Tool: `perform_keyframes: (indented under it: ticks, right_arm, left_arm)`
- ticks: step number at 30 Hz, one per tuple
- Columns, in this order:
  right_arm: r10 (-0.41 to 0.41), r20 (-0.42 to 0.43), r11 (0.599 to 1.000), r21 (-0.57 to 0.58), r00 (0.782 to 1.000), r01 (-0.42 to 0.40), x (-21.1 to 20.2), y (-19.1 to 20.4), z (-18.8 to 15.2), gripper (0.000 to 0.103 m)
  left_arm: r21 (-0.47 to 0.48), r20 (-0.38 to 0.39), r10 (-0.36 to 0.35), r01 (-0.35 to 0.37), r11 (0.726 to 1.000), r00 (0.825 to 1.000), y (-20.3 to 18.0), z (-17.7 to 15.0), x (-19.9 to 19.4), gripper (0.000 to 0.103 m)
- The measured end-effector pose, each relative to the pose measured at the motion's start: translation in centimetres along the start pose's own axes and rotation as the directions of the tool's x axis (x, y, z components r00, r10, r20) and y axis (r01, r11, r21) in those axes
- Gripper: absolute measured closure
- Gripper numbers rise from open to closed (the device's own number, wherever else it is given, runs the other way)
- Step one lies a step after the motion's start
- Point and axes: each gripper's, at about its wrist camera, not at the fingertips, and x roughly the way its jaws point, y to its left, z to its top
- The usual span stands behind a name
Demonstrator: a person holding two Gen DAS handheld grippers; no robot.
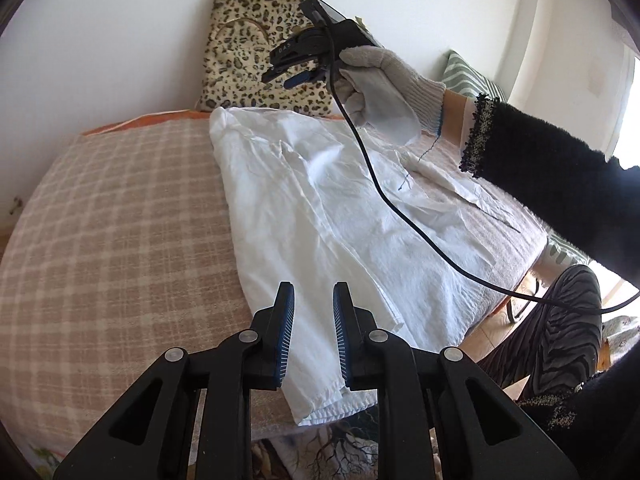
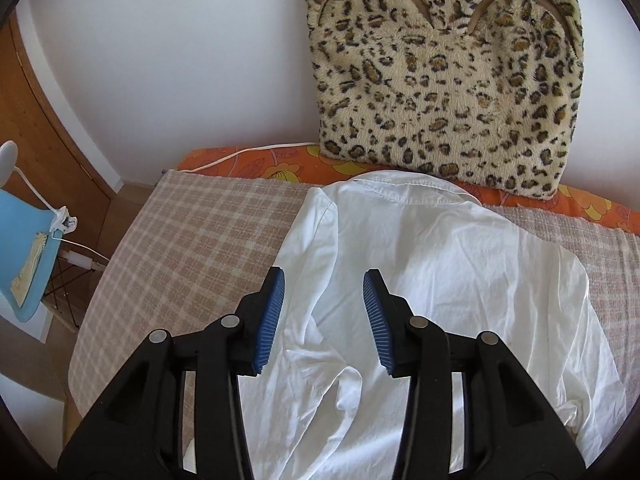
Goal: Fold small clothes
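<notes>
A white shirt (image 1: 320, 208) lies spread, back up, on a checked beige blanket (image 1: 120, 220). In the left wrist view my left gripper (image 1: 314, 292) is open and empty, above the shirt's near hem. My right gripper (image 1: 286, 76), held in a gloved hand, hovers in the air over the shirt's far collar end and looks open. In the right wrist view the right gripper (image 2: 324, 276) is open and empty above the shirt (image 2: 440, 272), near its left shoulder and collar.
A leopard-print cushion (image 2: 440, 80) leans on the white wall behind the shirt. An orange flowered sheet (image 2: 248, 160) edges the blanket (image 2: 192, 240). A blue chair (image 2: 28, 248) with a white lamp stands left. A black cable (image 1: 400, 216) crosses over the shirt.
</notes>
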Motion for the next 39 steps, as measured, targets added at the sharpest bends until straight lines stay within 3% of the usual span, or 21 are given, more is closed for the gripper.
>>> perform_keyframes:
  ticks: [10,19,26,28,30,34,39]
  right_arm:
    - [-0.031,0.079,0.998,0.049,0.996,0.027,-11.7,-5.1,-4.7,0.054]
    - [-0.128,0.12,0.984,0.139,0.985,0.111,-19.7,-13.7,-9.2,0.054]
    - [-0.2,0.12,0.956,0.241,0.972,0.167,-24.6,-21.5,-13.6,0.054]
    - [-0.218,0.115,0.946,0.269,0.969,0.181,-25.7,-23.5,-15.2,0.054]
    - [-0.233,0.103,0.934,0.299,0.967,0.194,-26.7,-25.4,-16.8,0.054]
    - [-0.243,0.09,0.91,0.366,0.966,0.194,-28.3,-29.0,-19.9,0.054]
    - [-0.245,0.089,0.883,0.433,0.966,0.184,-30.2,-32.3,-23.4,0.054]
  left_arm:
    - [0.099,0.015,-0.027,0.025,0.995,1.0,-3.9,1.0,0.8,0.083]
    - [0.16,0.012,-0.07,0.067,0.985,0.997,-8.5,2.3,2.6,0.083]
    - [0.198,-0.027,-0.149,0.151,0.969,0.989,-13.1,3.2,5.5,0.083]
    - [0.213,-0.038,-0.184,0.187,0.959,0.982,-14.7,3.3,6.2,0.077]
    - [0.229,-0.066,-0.227,0.236,0.944,0.972,-16.6,3.2,7.1,0.056]
    - [0.29,-0.15,-0.268,0.302,0.908,0.952,-20.6,2.2,9.8,0.053]
    - [0.355,-0.222,-0.233,0.301,0.885,0.947,-23.8,0.9,13.4,0.053]
